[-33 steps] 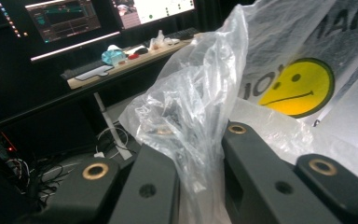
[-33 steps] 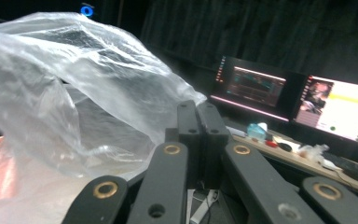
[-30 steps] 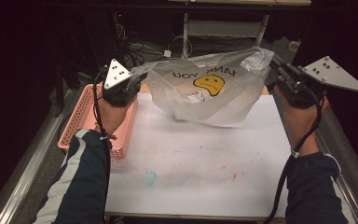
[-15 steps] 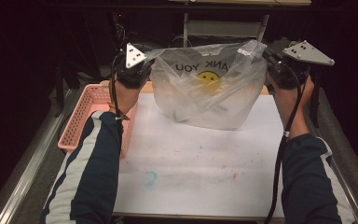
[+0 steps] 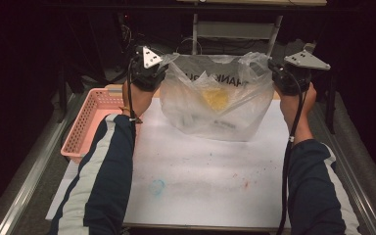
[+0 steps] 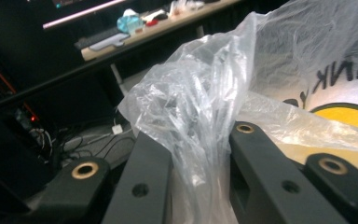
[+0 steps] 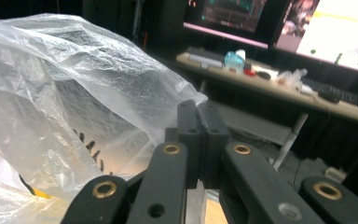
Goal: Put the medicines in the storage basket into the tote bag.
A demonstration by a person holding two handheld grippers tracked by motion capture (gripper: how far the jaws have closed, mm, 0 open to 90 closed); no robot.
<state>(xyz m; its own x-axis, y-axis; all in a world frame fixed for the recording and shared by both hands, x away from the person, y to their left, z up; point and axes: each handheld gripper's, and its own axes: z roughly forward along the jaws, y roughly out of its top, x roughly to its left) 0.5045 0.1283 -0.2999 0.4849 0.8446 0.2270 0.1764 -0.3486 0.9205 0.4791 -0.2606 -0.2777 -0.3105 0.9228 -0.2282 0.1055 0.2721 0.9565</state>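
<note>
Both hands have pushed the clear thin plastic bag with the yellow smiley print (image 5: 215, 105) away from the person since a second ago: it hung over the middle of the white-covered desk (image 5: 200, 181), now it sits at the far edge, bottom touching or just about touching the surface.

Left hand-held gripper (image 5: 152, 68) pinches the bag's bunched left handle (image 6: 200, 154); in the left gripper view the film is wadded between the jaws. Its jaws have just been opening slightly, with plastic between them, so that grip may be loosening. Right hand-held gripper (image 5: 280, 73) is pressed fully together on the thin right corner of the bag (image 7: 186, 100); the jaws meet tip to tip in the right gripper view.

The mouth is stretched wide between the two grippers, facing up, print now reversed. My read: the bag is being set down and held open for loading. Pink perforated plastic basket (image 5: 85, 129) sits at the desk's left edge, untouched.

Risk: if the left pinch slips, the mouth collapses.
</note>
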